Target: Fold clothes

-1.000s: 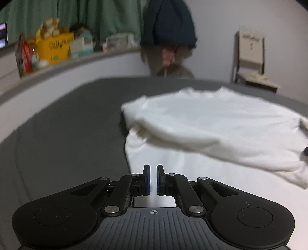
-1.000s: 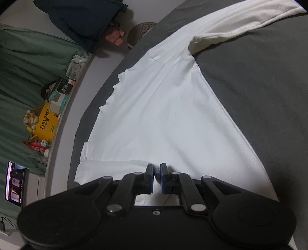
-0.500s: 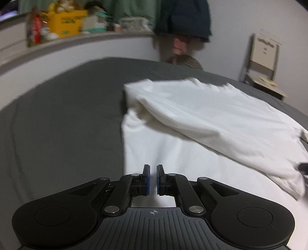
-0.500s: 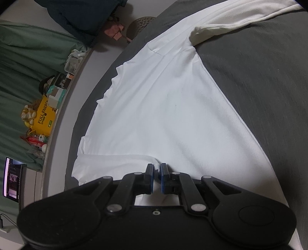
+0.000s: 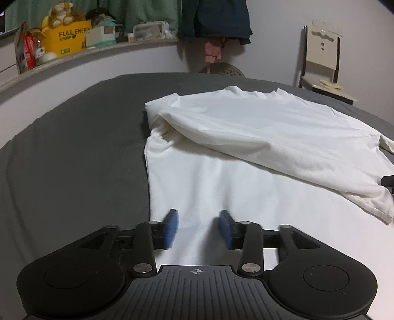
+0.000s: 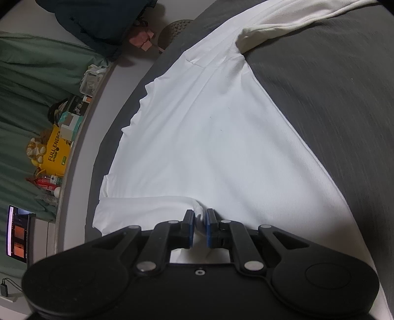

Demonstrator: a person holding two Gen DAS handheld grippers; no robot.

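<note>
Your two wrist cameras are looking down close over the bed [image 5: 73,152], sharing the white shirt [image 5: 246,128] and cluttered shelf [image 6: 73,137].

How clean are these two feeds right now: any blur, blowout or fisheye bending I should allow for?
Left wrist view: dim room, white shirt bright but its folds still readable; shelf edge bows from the fisheye; left gripper, jaws opening, looks slightly smeared. Right wrist view: shirt nearly blown out mid-frame, grey bedcover streaked, right gripper sharp.

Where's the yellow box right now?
Left wrist view, upper left: the yellow box sits on the ledge behind the grey bed, a plush toy on top, a white carton beside it.
</note>
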